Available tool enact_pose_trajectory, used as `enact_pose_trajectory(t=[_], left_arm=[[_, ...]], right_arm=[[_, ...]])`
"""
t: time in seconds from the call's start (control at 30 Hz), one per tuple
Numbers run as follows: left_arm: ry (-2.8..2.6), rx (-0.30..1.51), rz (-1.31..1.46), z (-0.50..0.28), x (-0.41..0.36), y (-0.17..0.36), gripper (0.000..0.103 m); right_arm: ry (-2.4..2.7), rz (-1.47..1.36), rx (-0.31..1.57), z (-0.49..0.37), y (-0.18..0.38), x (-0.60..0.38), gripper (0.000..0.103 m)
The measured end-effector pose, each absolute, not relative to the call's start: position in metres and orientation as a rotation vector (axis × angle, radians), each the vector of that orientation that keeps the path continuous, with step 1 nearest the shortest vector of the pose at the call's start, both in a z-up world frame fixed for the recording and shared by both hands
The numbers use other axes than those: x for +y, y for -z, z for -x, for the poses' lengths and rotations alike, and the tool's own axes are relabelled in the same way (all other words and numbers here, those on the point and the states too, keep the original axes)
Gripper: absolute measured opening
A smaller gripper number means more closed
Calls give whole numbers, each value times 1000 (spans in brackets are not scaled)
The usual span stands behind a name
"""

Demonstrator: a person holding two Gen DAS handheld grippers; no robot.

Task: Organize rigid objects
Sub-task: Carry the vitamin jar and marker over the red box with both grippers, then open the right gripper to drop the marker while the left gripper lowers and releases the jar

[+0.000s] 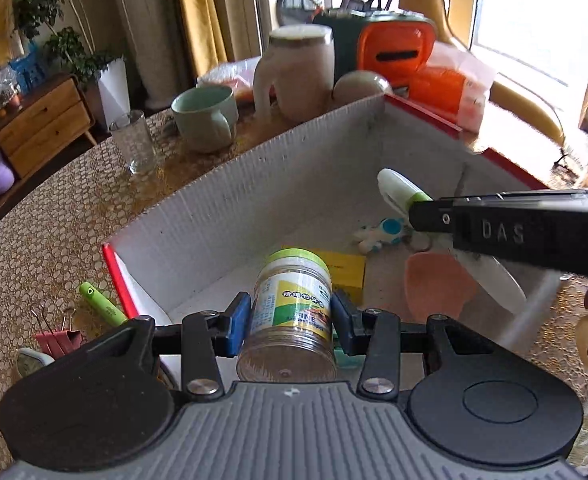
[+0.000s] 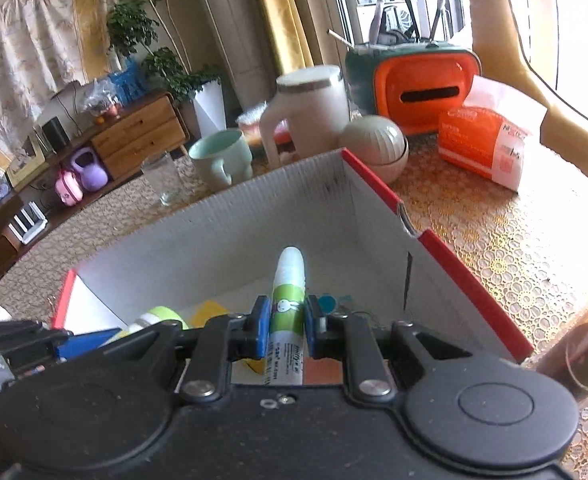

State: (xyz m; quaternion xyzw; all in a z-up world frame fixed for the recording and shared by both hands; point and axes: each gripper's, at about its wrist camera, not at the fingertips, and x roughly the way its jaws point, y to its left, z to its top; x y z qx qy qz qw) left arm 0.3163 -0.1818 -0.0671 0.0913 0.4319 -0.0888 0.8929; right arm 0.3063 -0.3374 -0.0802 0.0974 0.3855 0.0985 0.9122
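My left gripper (image 1: 291,316) is shut on a clear plastic jar (image 1: 290,320) with a green lid and yellow-green label, held over the open white box with red edges (image 1: 254,184). My right gripper (image 2: 286,326) is shut on a white-and-green glue stick (image 2: 288,312), also above the box (image 2: 222,232). In the left wrist view the right gripper's black finger (image 1: 514,232) reaches in from the right with the glue stick's white cap (image 1: 394,188) poking out. Inside the box lie a yellow card (image 1: 346,272), a pink piece (image 1: 438,284) and a small blue-and-white toy (image 1: 378,234).
On the patterned tablecloth left of the box lie a green highlighter (image 1: 102,304) and pink binder clips (image 1: 56,338). Behind the box stand a glass (image 1: 134,142), a green mug (image 1: 206,118), a white jug (image 1: 294,72), an orange tissue holder (image 2: 426,88) and a tissue pack (image 2: 486,140).
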Motion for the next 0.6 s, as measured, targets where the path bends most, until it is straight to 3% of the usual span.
enact_pose_trajectory(t=[0.6], left_arm=[[142, 1144, -161, -351, -188, 98, 43]], right_arm=[[-207, -151, 877, -316, 105, -330, 17]])
